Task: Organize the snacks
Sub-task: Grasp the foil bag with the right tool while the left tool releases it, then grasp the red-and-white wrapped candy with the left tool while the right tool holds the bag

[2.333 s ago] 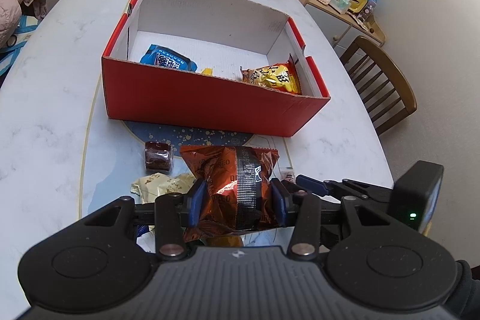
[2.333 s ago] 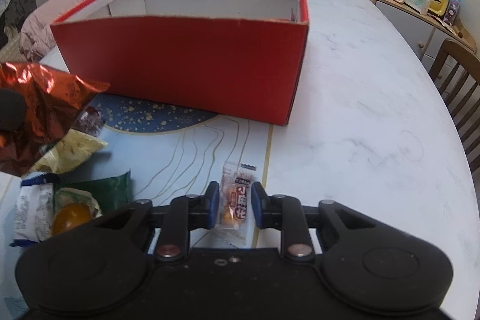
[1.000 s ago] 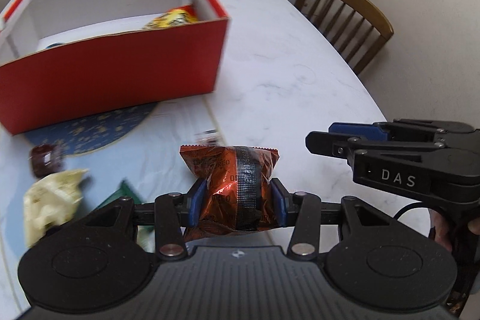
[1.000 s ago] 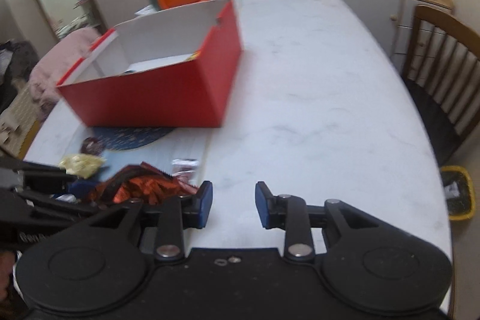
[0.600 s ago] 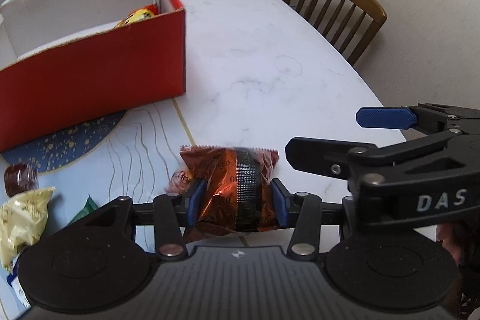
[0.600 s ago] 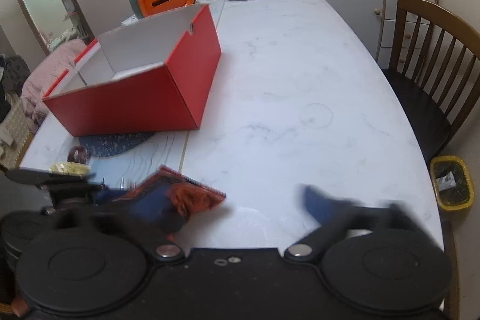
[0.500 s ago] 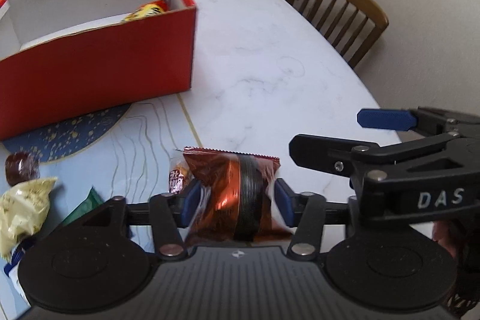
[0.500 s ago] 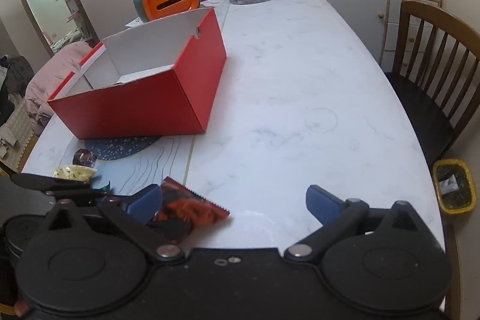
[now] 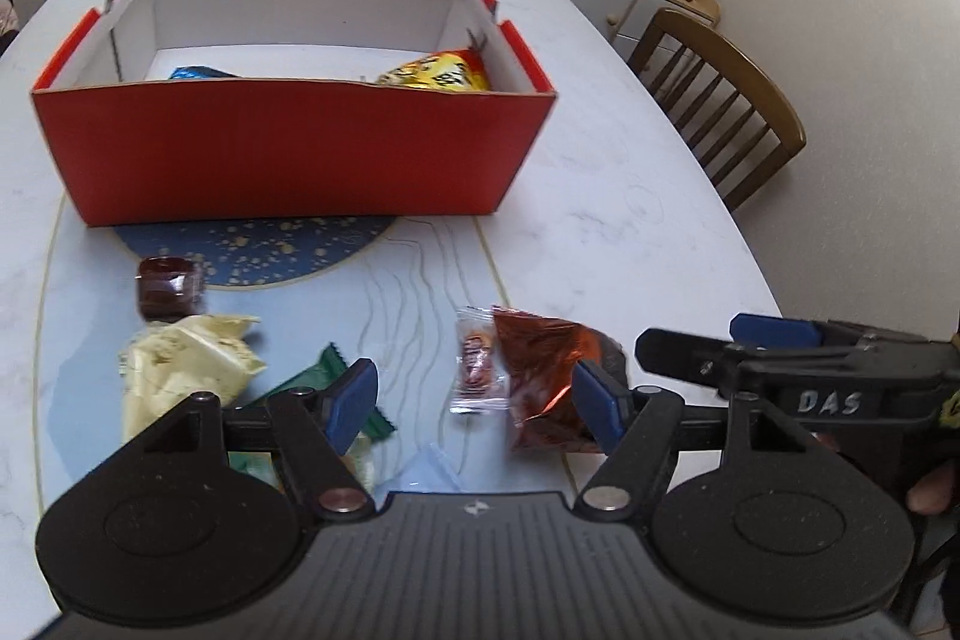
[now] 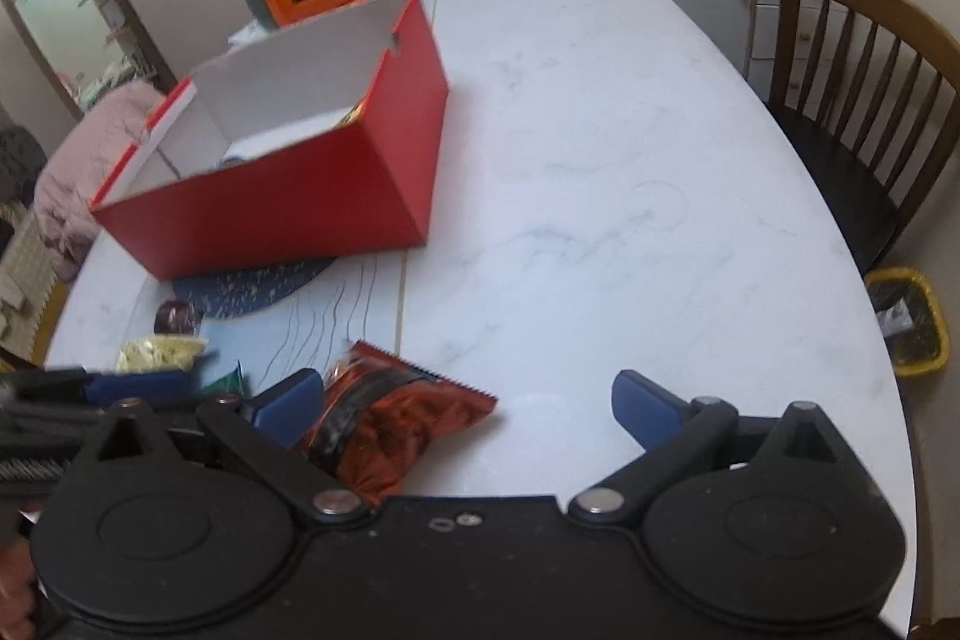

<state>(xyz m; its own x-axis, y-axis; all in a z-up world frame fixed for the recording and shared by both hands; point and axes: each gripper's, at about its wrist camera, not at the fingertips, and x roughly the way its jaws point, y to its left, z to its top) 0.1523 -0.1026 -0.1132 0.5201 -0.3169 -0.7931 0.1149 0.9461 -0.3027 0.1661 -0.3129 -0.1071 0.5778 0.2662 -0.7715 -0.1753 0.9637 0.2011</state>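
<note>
Orange foil snack bag lies flat on the table, long axis running toward the red box, just inside the left gripper's right-hand pad. Left jaws have just been opening, clear of the bag. Right gripper is wide open and empty, bag beside its left-hand pad; either hand is close.

The cardboard box is red outside and white inside. At its 6 o'clock lies a navy mat speckled gold on the white marbled tabletop. The crinkled snack bag is copper-red foil with a black band. The hand-held gripper fingers carry blue pads on black.
</note>
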